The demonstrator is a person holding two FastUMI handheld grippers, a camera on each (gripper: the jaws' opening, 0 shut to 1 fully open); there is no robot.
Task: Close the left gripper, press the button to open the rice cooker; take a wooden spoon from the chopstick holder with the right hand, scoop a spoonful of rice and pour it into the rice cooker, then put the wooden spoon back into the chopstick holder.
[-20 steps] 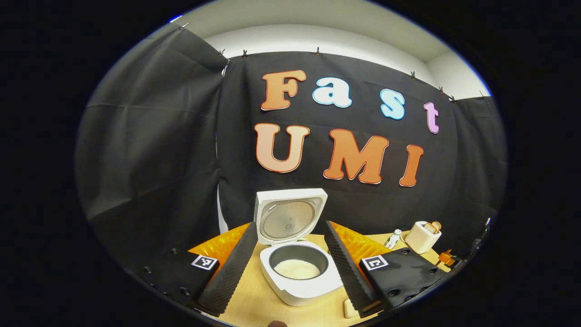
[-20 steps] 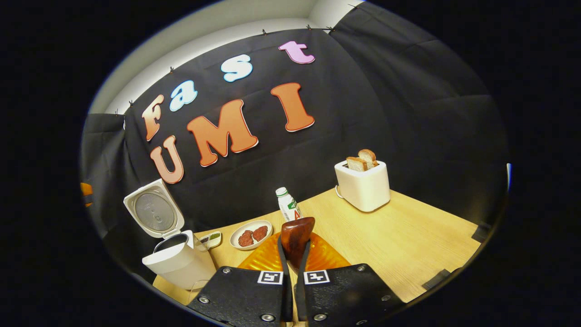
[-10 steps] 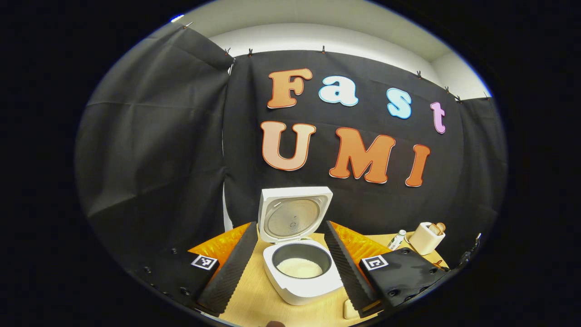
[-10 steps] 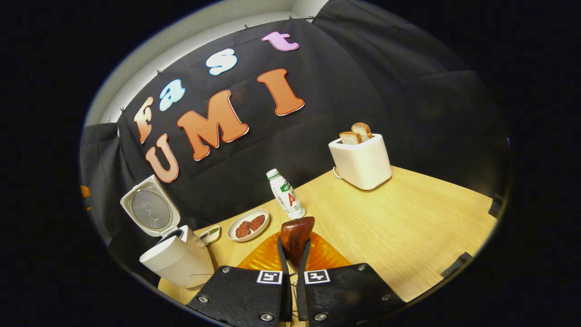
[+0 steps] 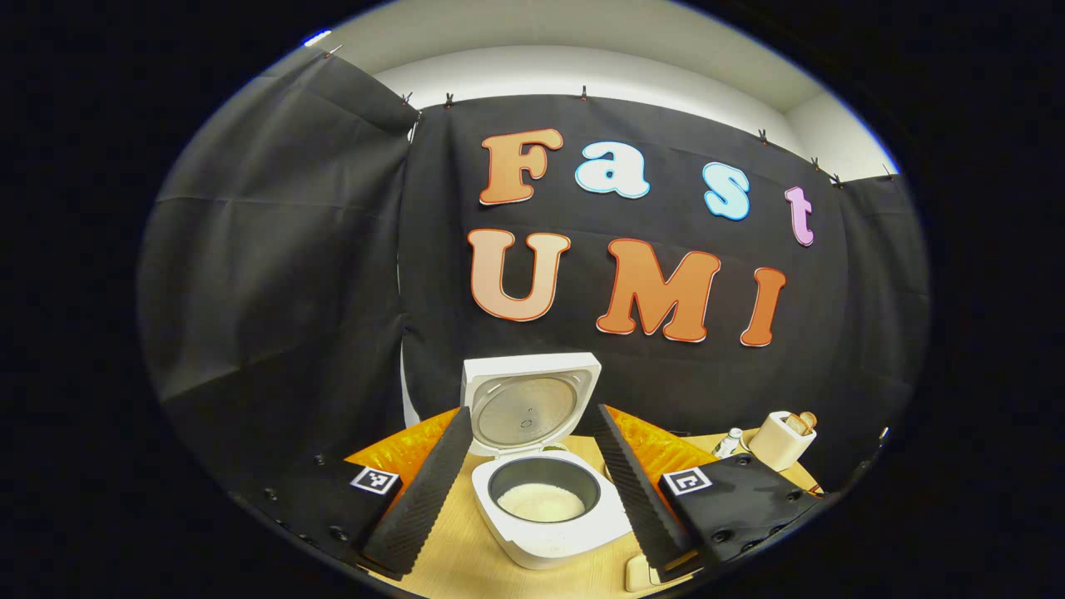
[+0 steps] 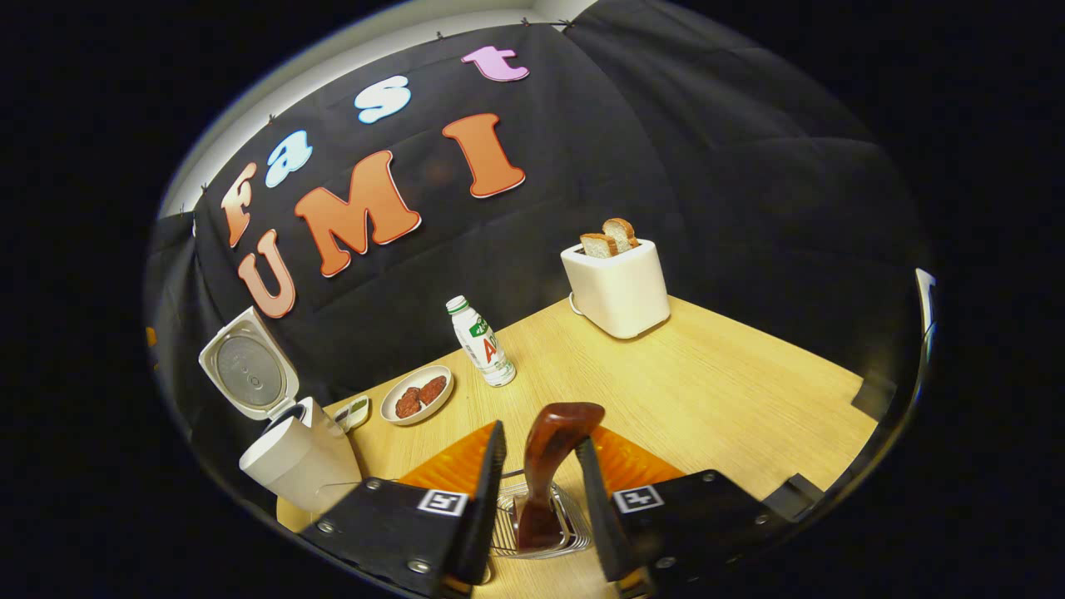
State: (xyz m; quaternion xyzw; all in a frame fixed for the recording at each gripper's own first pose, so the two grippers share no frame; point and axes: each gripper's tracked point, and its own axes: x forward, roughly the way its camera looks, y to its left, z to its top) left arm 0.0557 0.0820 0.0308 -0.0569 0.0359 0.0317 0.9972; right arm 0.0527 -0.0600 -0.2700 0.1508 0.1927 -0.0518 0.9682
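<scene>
In the left gripper view, the left tongs (image 5: 531, 474) are held apart, with nothing between the 2 fingers. The rice cooker (image 5: 549, 520) stands on the desk (image 5: 466, 557) just ahead of them, its lid (image 5: 527, 401) raised upright and white rice (image 5: 541, 502) lying in the inner pot. The button step is judged done, so these tongs need only be kept clear of the cooker. A toaster (image 5: 780, 438) is seen far off to the right.

In the right gripper view, the right tongs (image 6: 537, 474) are spread apart, and the wooden spoon (image 6: 545, 474) stands between the fingers without being pressed by either. Its lower end sits in the wire chopstick holder (image 6: 537, 532) directly below; whether it rests on the bottom cannot be told. The return of the spoon is judged to be the step in hand and almost complete.

To finish it well, the tongs should be drawn straight up and back along the spoon's axis, so that neither finger catches the tilted bowl end and tips the light holder. A sideways pull should be avoided. A bottle (image 6: 482, 343), a plate (image 6: 417, 395) and the toaster (image 6: 616, 279) stand well apart.
</scene>
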